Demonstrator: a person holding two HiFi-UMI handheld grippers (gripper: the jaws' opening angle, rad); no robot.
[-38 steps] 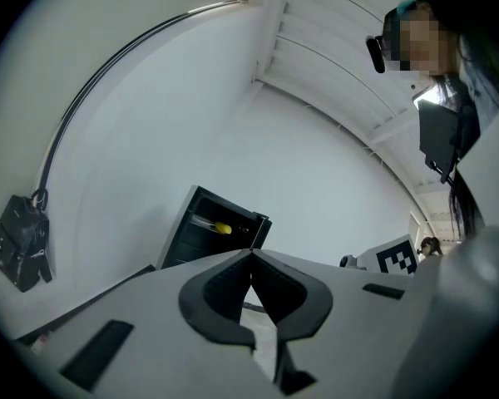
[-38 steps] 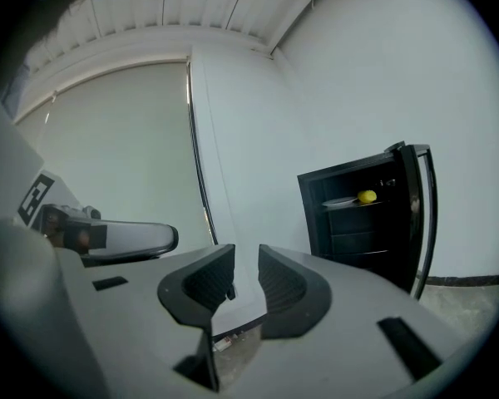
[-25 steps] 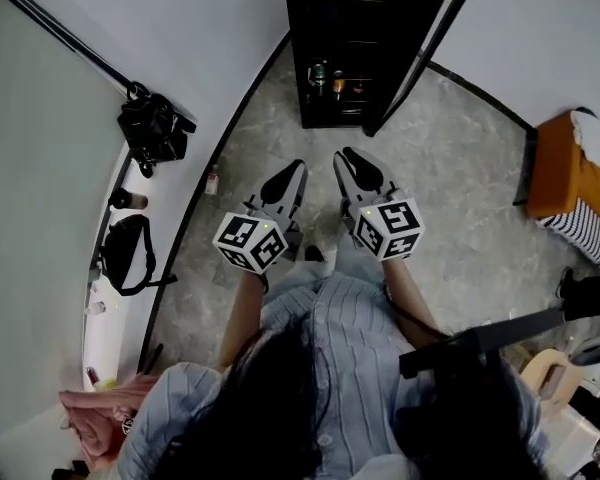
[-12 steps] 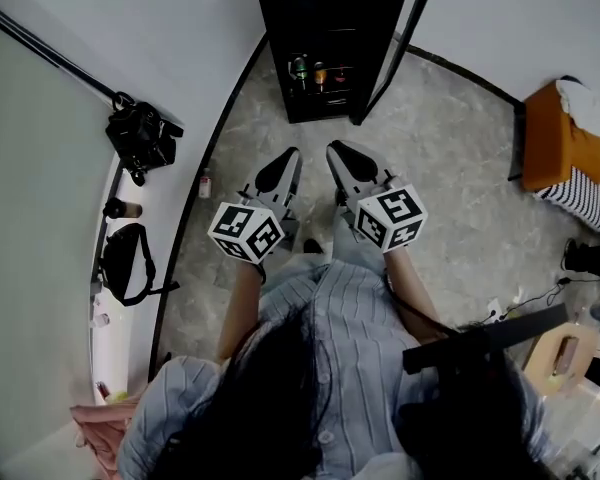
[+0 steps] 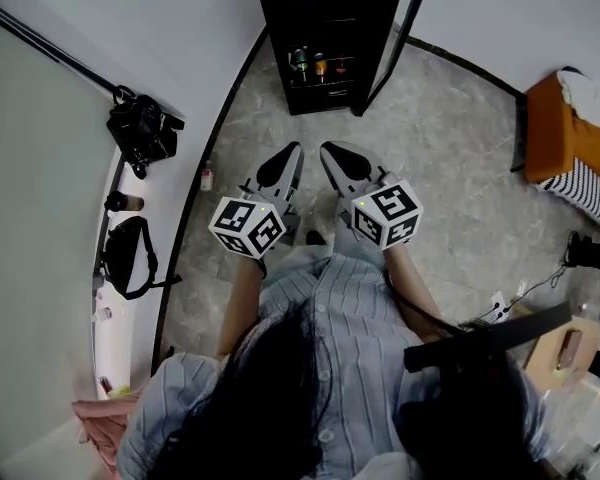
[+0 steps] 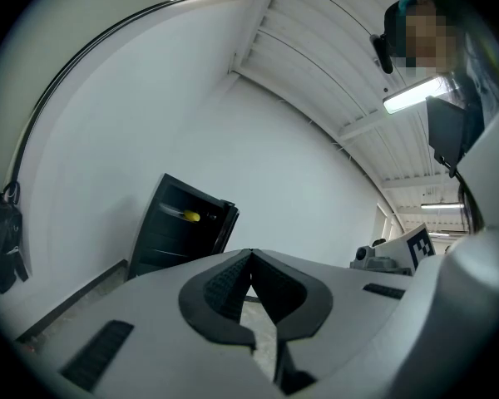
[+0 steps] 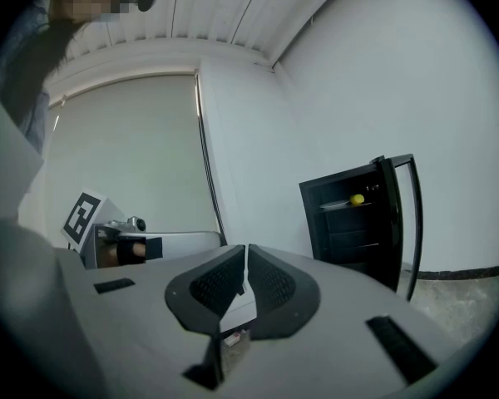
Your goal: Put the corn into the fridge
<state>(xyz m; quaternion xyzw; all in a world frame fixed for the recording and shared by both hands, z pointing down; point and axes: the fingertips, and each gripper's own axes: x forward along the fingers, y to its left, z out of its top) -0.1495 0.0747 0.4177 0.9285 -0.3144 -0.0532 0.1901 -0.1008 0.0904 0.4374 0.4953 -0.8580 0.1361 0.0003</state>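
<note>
Right gripper view: right gripper (image 7: 245,252) jaws just been closing, now together, nothing btwn. Left gripper (image 6: 251,254) likewise closed, empty. Corn (image 7: 358,199) on upper shelf (image 7: 339,205) inside fridge (image 7: 313,223), door (image 7: 406,223) open; placement looks done.

Fridge (image 5: 325,38): black. Corn (image 7: 358,199): yellow. Floor (image 5: 450,138): grey, marbled. Shirt (image 5: 350,318): pale blue, striped. Left gripper (image 5: 294,148), right gripper (image 5: 326,149): grey, with black-and-white square-marker cubes. Seat (image 5: 545,128): orange.
</note>
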